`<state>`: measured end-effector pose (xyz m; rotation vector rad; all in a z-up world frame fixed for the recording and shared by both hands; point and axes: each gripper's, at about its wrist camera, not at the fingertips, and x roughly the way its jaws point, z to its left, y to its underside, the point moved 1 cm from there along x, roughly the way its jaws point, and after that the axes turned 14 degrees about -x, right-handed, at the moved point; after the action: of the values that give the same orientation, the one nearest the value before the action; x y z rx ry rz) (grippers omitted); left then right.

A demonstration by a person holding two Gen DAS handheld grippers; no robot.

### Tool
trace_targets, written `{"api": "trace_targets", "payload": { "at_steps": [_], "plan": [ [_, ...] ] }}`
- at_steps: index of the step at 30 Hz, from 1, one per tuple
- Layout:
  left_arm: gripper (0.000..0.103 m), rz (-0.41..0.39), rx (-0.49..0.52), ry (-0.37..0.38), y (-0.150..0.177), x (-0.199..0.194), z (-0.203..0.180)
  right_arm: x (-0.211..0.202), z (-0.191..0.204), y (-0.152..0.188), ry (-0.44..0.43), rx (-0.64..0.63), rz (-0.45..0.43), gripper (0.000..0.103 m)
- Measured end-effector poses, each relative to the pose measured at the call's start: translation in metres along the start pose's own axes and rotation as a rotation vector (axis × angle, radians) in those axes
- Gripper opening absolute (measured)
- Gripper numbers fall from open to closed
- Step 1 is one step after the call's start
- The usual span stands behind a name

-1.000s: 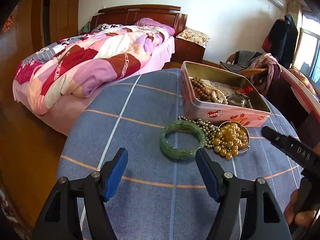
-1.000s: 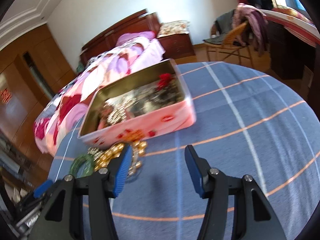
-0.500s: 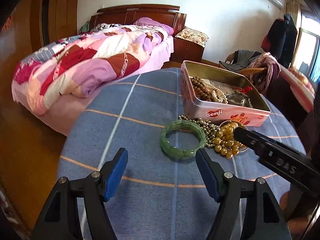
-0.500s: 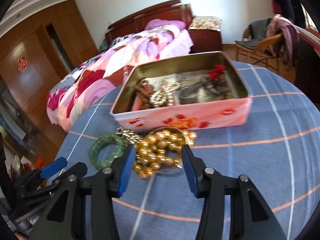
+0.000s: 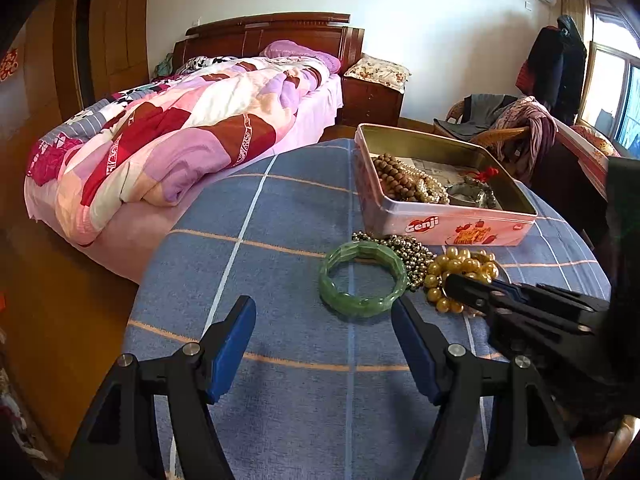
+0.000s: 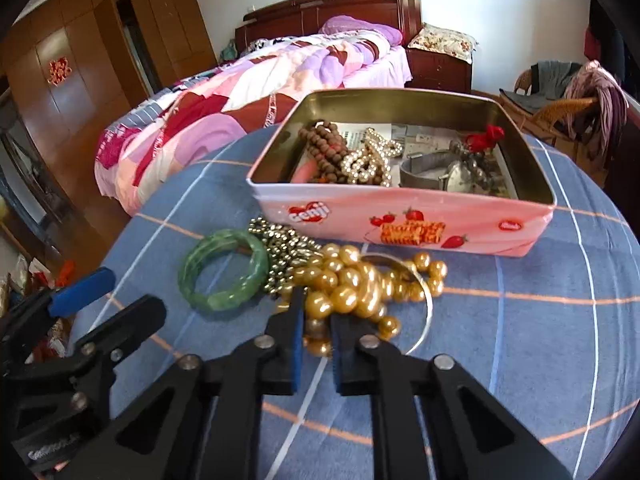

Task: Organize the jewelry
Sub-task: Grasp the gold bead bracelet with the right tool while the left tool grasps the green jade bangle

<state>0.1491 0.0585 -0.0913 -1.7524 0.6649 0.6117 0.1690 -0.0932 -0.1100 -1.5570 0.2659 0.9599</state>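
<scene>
A pink tin [image 6: 404, 216] [image 5: 448, 224] holds brown beads, a pearl string, a watch and a red piece. In front of it on the blue cloth lie a green bangle [image 6: 222, 274] [image 5: 362, 278], a dark bead pile [image 6: 286, 246] [image 5: 410, 252] and a gold pearl necklace [image 6: 356, 284] [image 5: 460, 270]. My right gripper [image 6: 316, 320] [image 5: 460, 284] has closed on the near end of the gold pearl necklace. My left gripper [image 5: 324, 316] is open and empty, just short of the green bangle.
The round table [image 5: 280, 216] has a blue checked cloth. A bed with a patchwork quilt [image 5: 180, 136] stands behind on the left. A wicker chair with clothes [image 5: 504, 128] stands behind on the right.
My right gripper moved forward and down to the gold pearls and closed on them. My left gripper has stayed in place, open.
</scene>
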Motion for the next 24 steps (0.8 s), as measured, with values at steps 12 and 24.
{"api": "trace_targets", "payload": {
  "at_steps": [12, 24],
  "plan": [
    [0.070, -0.024, 0.096, 0.102, -0.011, 0.005, -0.029, -0.072, -0.037, 0.005, -0.007, 0.182, -0.252, 0.014],
    [0.044, 0.198, 0.166, 0.067, -0.006, 0.057, -0.049, -0.058, -0.065, 0.021, 0.101, 0.250, -0.203, 0.014]
  ]
}}
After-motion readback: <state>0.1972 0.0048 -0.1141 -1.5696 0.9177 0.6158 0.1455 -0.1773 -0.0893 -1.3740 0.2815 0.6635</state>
